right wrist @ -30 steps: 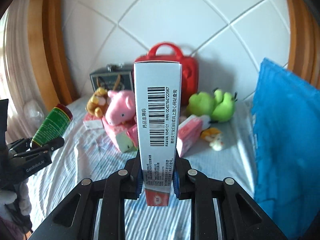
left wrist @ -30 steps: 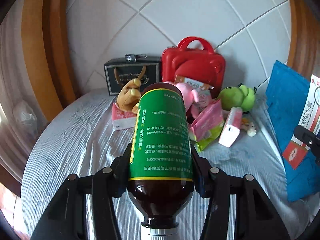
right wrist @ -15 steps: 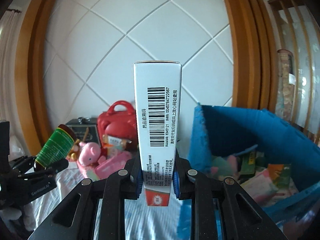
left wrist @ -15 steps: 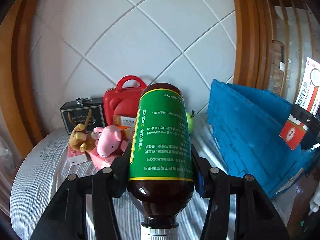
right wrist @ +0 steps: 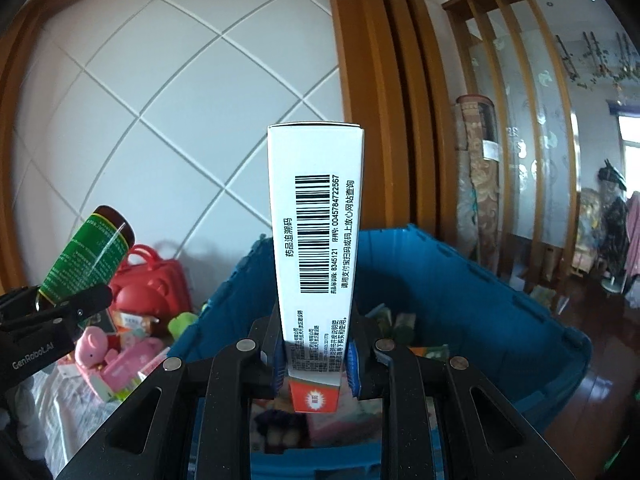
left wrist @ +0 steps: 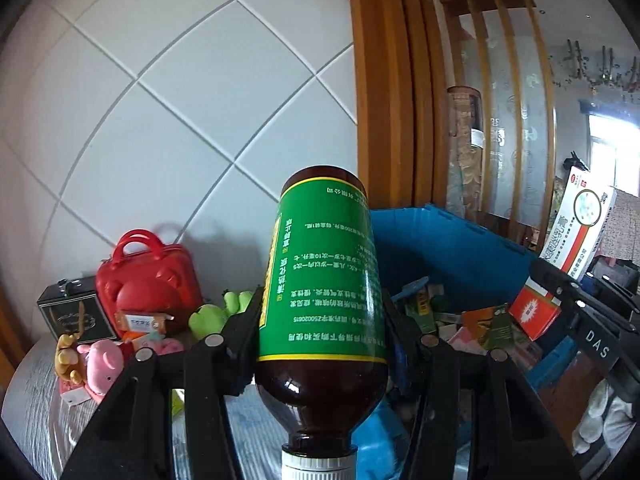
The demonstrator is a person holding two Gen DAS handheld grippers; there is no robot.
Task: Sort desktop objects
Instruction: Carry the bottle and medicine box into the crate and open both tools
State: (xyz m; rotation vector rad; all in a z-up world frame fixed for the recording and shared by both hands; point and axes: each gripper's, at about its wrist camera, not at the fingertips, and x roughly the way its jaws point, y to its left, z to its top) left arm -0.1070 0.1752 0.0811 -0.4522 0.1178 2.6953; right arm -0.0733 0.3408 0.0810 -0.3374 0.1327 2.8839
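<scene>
My left gripper (left wrist: 320,320) is shut on a brown medicine bottle with a green label (left wrist: 320,280), cap toward the camera, held above the near edge of the blue bin (left wrist: 452,248). My right gripper (right wrist: 316,348) is shut on a white medicine box with a barcode (right wrist: 316,232), held upright over the open blue bin (right wrist: 460,288). The bottle (right wrist: 88,256) and left gripper also show at the left of the right wrist view. The box (left wrist: 572,240) shows at the right of the left wrist view.
The bin holds several packets (left wrist: 484,324). On the grey cloth table (left wrist: 36,408) to the left lie a red case (left wrist: 148,280), a black tin (left wrist: 72,312), a pink pig toy (left wrist: 104,360), a green frog toy (left wrist: 208,316) and pink packets (right wrist: 124,368). A tiled wall stands behind.
Both grippers have swung right and up from the table toward the blue bin, each keeping its object. The bin's inside has come into view.
</scene>
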